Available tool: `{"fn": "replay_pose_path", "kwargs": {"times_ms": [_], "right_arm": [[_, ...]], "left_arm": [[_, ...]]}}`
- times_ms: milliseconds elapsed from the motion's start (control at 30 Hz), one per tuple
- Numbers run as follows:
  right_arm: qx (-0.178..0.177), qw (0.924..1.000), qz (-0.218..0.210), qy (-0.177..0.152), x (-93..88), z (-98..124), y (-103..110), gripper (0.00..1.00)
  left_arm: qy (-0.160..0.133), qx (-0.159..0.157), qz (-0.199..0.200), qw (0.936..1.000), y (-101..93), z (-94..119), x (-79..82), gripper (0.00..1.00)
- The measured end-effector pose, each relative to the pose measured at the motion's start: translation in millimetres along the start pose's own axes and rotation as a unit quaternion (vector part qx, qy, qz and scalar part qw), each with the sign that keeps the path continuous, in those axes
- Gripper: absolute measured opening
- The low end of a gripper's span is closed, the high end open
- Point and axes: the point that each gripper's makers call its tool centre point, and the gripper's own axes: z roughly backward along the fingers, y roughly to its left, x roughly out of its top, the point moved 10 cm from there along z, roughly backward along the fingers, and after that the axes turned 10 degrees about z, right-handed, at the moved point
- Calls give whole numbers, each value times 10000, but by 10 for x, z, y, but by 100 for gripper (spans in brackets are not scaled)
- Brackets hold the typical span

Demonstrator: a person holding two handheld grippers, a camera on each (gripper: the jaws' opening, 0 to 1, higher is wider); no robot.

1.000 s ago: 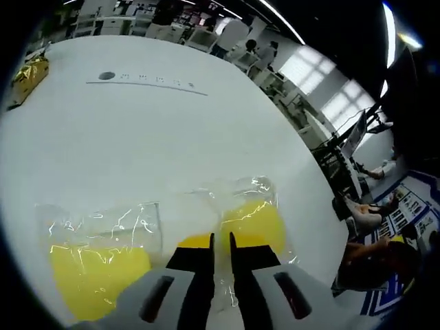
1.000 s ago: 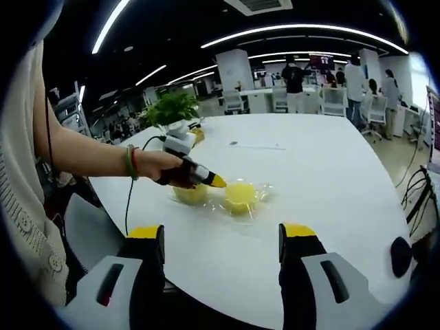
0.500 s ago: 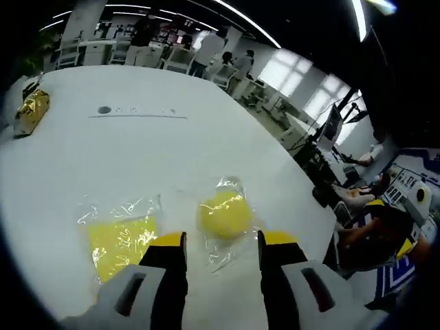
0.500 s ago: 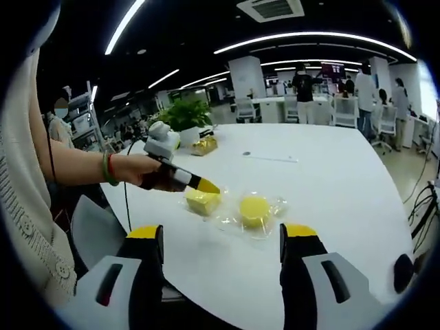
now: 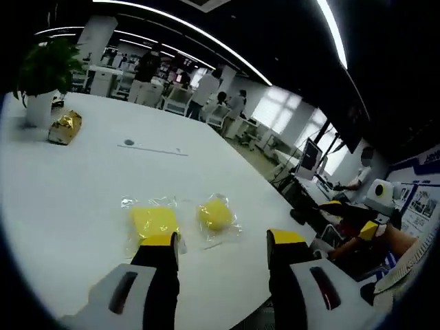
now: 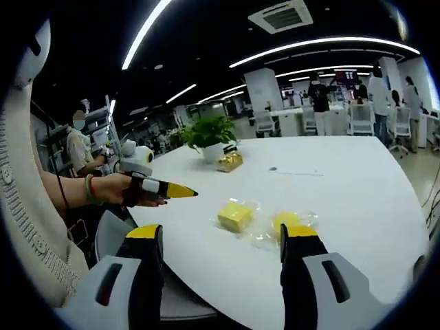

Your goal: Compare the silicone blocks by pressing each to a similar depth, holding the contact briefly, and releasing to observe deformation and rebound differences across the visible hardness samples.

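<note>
Left gripper view: hand-held gripper point(image 5: 221, 245) wide open, empty, above apparently bagged yellow blocks point(image 5: 154, 222).

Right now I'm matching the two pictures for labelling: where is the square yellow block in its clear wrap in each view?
Left gripper view: the square yellow block lies low and left of centre, just above the left tool's left jaw tip.
Right gripper view: it lies near the centre, between the right tool's jaws.
Shared landmark: the potted plant at the table's far side.
</note>
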Motion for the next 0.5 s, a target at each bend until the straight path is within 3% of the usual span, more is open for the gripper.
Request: {"fn": "replay_pose_path", "kwargs": {"times_ms": [100,233,400,500], "right_arm": [[281,9996,-88,10,3,-49,91,56],[741,9970,197,108,-5,-138,226,43],[835,9963,176,56,16,-256,319,45],[885,9958,234,67,15,-284,362,50]], "left_arm": [[-275,101,251,9993,49,310,-73,51],[-509,292,341,9977,128,637,-147,50],[-691,428,255,9964,215,913,-188,49],[-787,312,230,9961,219,1010,-207,50]]}}
